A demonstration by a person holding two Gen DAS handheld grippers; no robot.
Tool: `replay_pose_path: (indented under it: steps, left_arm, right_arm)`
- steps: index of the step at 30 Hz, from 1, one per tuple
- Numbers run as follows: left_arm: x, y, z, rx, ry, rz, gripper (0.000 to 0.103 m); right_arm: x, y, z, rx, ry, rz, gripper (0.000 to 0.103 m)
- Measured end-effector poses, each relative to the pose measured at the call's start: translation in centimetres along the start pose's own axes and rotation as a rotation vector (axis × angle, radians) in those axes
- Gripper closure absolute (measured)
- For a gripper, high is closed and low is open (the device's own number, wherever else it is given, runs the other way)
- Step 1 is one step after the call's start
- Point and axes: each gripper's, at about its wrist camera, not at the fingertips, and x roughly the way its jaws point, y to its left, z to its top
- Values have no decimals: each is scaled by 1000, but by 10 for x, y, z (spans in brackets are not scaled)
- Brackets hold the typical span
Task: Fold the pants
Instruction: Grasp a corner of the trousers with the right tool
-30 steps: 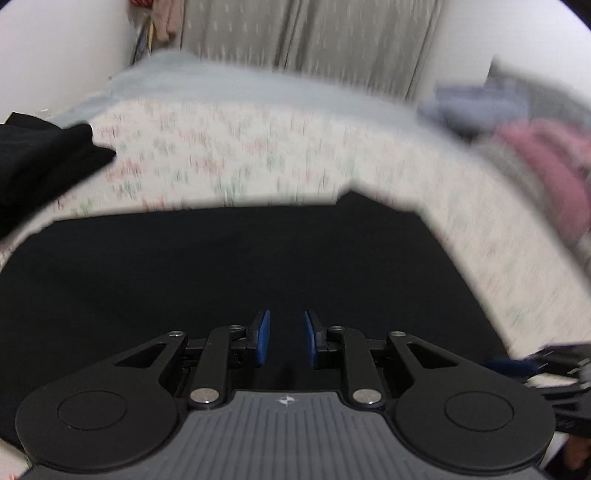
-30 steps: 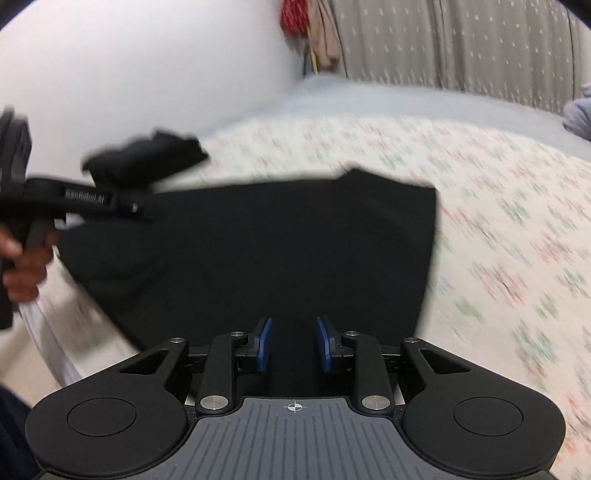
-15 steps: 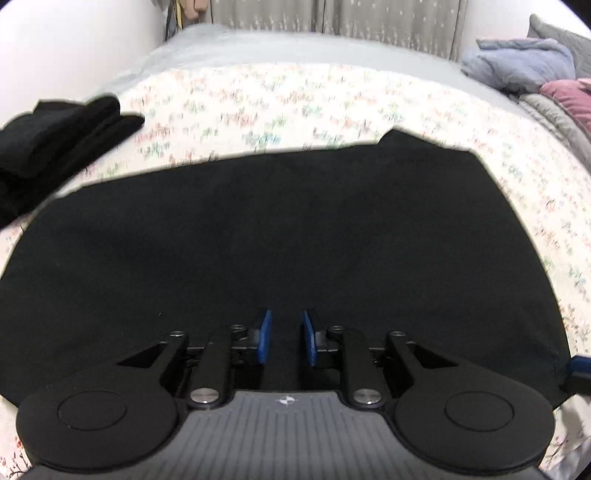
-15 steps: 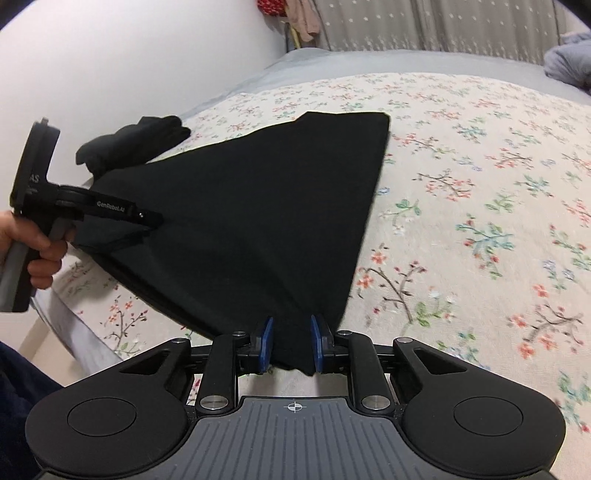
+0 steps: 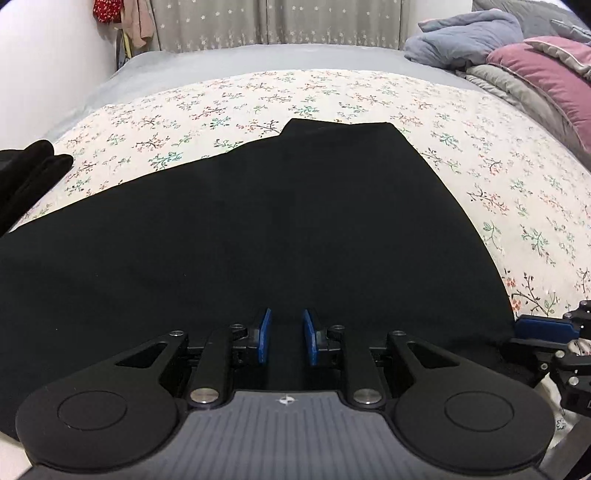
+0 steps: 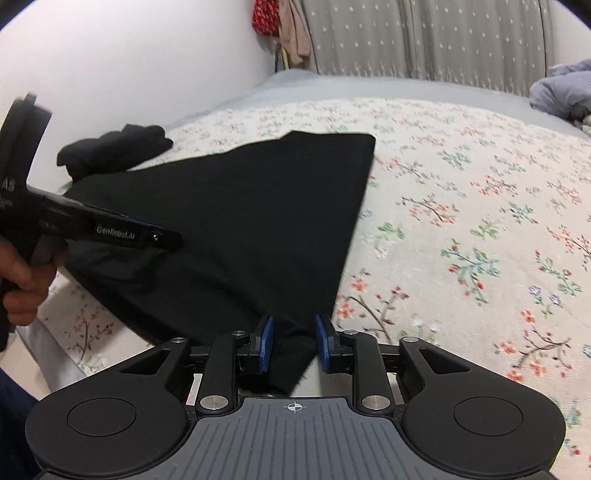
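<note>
My right gripper (image 6: 293, 341) has just spread, freeing the pants (image 6: 240, 225) corner; my left gripper (image 5: 286, 341) stays narrowly parted over cloth, so this fold looks laid.

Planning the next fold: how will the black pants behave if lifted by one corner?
Likely floppy: the black pants lie flat, and the corner droops between the right gripper fingers. Probably light, draping smoothly over the floral bedsheet.

A bedroom in a home is shown. A bed (image 5: 332, 92) is covered with a flowered sheet (image 6: 461, 221), quilts and pillows (image 5: 535, 74) are piled beside it, grey curtains (image 5: 277, 22) are hung behind, and clothes (image 6: 284, 26) are hung in the corner.
</note>
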Motion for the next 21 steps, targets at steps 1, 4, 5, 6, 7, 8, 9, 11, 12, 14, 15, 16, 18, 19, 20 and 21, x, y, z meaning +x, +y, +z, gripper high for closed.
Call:
replay_pose_path:
  steps: [1, 4, 5, 6, 7, 8, 9, 11, 12, 14, 15, 16, 18, 19, 20, 21]
  left_arm:
    - [0, 1, 0, -7, 3, -4, 77]
    - [-1, 5, 0, -17, 11, -12, 77]
    - [-1, 7, -1, -21, 12, -15, 77]
    - [-2, 8, -1, -23, 12, -18, 77]
    - [-2, 8, -1, -21, 11, -20, 77]
    - [-2, 8, -1, -18, 12, -21, 77]
    - [-2, 10, -1, -19, 12, -23, 77]
    - [-2, 11, 0, -29, 14, -28, 77]
    - [-2, 13, 1, -38, 14, -34, 77]
    - [-4, 13, 2, -57, -1, -75, 77]
    - [-6, 12, 2, -60, -13, -95, 77]
    - [-9, 9, 2, -56, -25, -110, 77]
    - [-11, 0, 2, -29, -39, -125, 77]
    - [-10, -5, 1, -14, -36, -131, 77]
    - [-9, -8, 0, -4, -27, -133, 77]
    - [-6, -10, 0, 3, -18, -133, 77]
  right_arm:
    - [-2, -3, -1, -2, 9, 9, 80]
    - [-10, -13, 0, 14, 48, 50, 80]
    - [-14, -20, 0, 40, 56, 67, 80]
    - [-18, -29, 0, 79, 57, 84, 80]
    - [-19, -35, 1, 117, 52, 94, 80]
    - [-20, -44, 1, 159, 42, 100, 80]
    - [-21, -54, 0, 203, 32, 105, 80]
    - [-23, -70, -4, 302, 5, 145, 77]
    - [-23, -76, -6, 346, -5, 168, 75]
    - [-19, -79, -9, 415, -13, 224, 75]
    - [-15, -78, -11, 438, -8, 258, 75]
    - [-11, -76, -13, 458, 0, 292, 75]
    - [-4, -68, -15, 476, 11, 326, 75]
    - [-2, -64, -16, 478, 12, 333, 75]
    - [0, -61, -17, 484, 14, 336, 75]
    - [-1, -60, -17, 494, 13, 340, 75]
